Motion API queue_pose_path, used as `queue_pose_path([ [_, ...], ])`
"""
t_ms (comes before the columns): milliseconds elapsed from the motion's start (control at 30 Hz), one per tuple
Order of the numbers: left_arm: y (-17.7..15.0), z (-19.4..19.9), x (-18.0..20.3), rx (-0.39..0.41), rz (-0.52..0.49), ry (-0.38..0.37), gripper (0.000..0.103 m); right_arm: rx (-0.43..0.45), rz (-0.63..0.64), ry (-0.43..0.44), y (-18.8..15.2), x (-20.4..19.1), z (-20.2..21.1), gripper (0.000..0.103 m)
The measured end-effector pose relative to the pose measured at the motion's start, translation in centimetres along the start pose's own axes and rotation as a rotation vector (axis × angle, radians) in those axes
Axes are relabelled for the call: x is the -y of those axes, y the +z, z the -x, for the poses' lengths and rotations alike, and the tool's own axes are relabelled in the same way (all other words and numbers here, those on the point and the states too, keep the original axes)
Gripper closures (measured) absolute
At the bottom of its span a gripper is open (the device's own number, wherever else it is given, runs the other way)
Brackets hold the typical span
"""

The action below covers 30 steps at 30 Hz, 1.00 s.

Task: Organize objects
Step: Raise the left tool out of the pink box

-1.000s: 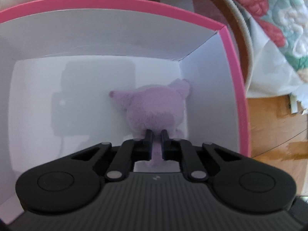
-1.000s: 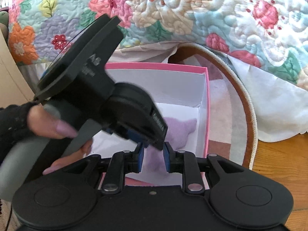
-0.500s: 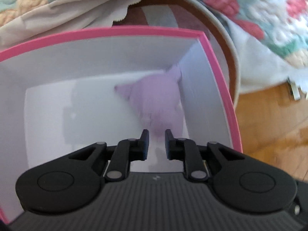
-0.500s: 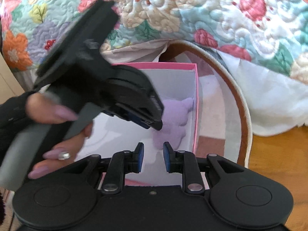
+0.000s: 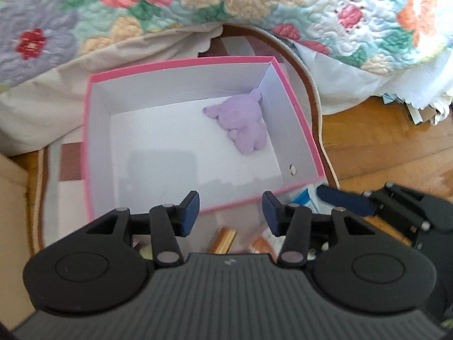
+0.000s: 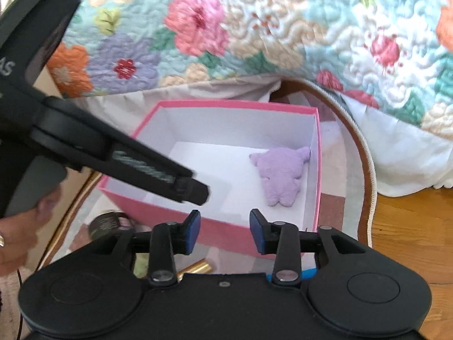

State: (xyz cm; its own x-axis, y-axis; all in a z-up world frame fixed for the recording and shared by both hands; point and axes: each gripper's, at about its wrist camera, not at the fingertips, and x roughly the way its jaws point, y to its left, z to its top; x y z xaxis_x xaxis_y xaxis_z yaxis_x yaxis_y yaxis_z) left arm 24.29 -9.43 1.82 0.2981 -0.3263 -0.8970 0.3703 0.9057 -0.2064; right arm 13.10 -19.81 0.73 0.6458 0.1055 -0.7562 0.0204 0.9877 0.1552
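While the left tool [image 5: 230, 212] opens on nothing, its view alone shows the box's [image 5: 181, 63] wall magnet [image 5: 292, 169]. Purple plush [image 6: 280, 177] lies in the right far corner, head farthest, long axis front-to-back. Right tool [image 6: 225, 233] opens, empty.

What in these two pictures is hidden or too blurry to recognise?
- Left wrist view: the gold cylinder and orange item beside the pink cardboard box are half hidden behind the left claw.
- Right wrist view: the dark round object is blurred and partly behind the right claw.
- Purple plush toy: its face is not visible in either view.
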Motion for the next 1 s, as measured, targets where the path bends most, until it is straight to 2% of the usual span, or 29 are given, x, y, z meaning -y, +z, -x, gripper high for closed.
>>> queue_pose_path([
  [167, -2.3, 4.9, 0.2, 0.013, -0.047, 0.043, 0.053, 0.019, 0.006, 0.003, 0.1, -1.2, 3.5, 0.051],
  [300, -4.1, 8.5, 0.3, 0.056, -0.067, 0.062, 0.036, 0.022, -0.001, 0.005, 0.0, -1.8, 5.7, 0.044],
  [433, -5.8, 11.1, -0.4, 0.083, -0.069, 0.075, 0.029, 0.027, -0.014, 0.049, -0.5, -2.5, 7.7, 0.038],
  [500, -6.6, 11.9, -0.9, 0.091, -0.061, 0.083, 0.025, 0.032, -0.01, 0.074, -0.8, -3.0, 8.6, 0.028],
  [567, -7.3, 12.5, -1.5, 0.095, -0.049, 0.09, 0.025, 0.036, 0.014, 0.095, -1.2, -3.8, 9.2, 0.023],
  [633, -8.1, 13.0, -2.2, 0.105, -0.027, 0.083, 0.024, 0.037, 0.047, 0.108, -1.6, -4.7, 9.8, 0.022],
  [733, -9.3, 13.7, -3.5, 0.137, 0.025, 0.056, 0.015, 0.04, 0.089, 0.13, -2.2, -5.9, 10.4, 0.02],
  [833, -10.3, 14.1, -4.5, 0.167, 0.049, 0.048, 0.013, 0.042, 0.126, 0.153, -2.8, -7.0, 10.9, 0.019],
  [1000, -11.2, 13.4, -6.0, 0.202, 0.052, 0.105, 0.009, 0.047, 0.201, 0.181, -3.4, -8.6, 10.2, 0.017],
])
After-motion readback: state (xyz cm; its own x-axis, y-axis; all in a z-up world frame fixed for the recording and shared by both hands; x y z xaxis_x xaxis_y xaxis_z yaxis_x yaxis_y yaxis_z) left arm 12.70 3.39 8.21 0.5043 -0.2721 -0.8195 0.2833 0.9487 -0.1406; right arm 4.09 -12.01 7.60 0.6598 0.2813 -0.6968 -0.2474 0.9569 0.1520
